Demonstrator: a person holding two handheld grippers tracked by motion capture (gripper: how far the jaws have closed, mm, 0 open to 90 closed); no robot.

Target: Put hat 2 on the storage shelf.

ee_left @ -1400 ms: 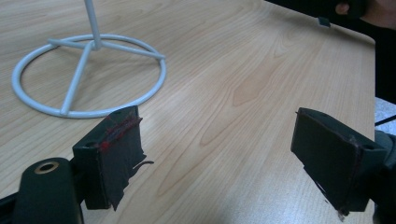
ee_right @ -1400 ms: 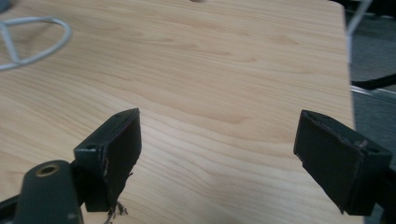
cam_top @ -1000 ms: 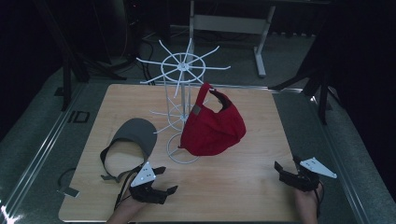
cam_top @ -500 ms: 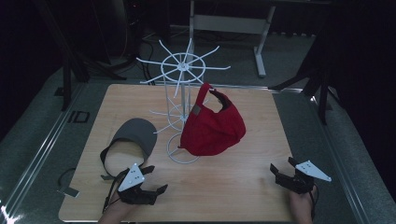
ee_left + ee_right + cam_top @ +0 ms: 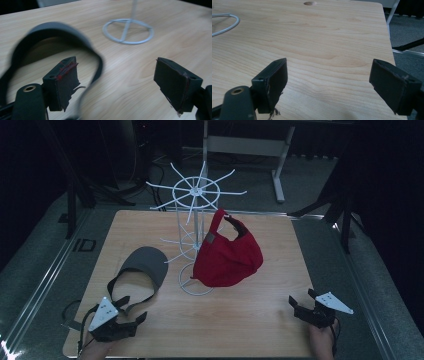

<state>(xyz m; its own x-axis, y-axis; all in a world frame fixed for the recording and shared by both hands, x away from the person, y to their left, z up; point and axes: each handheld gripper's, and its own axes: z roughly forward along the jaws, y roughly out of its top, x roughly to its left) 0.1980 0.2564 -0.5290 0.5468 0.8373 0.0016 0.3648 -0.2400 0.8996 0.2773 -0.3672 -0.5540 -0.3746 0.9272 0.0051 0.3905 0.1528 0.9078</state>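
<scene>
Dark room around a wooden desk point(image 5: 250, 320). My left tool point(image 5: 117, 322) sits wide open, empty, the visor point(image 5: 145, 265) strap looping just past its left jaw. My right tool point(image 5: 312, 312), also wide, is well apart; the cap point(image 5: 227, 257) hangs on the rack point(image 5: 195, 220) between.

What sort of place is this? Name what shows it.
Probably a lab or studio set up for recording: a wooden tabletop on a metal-framed platform, a dark surround with stand legs, cables on the floor, and a white wire hat rack as prop.
</scene>
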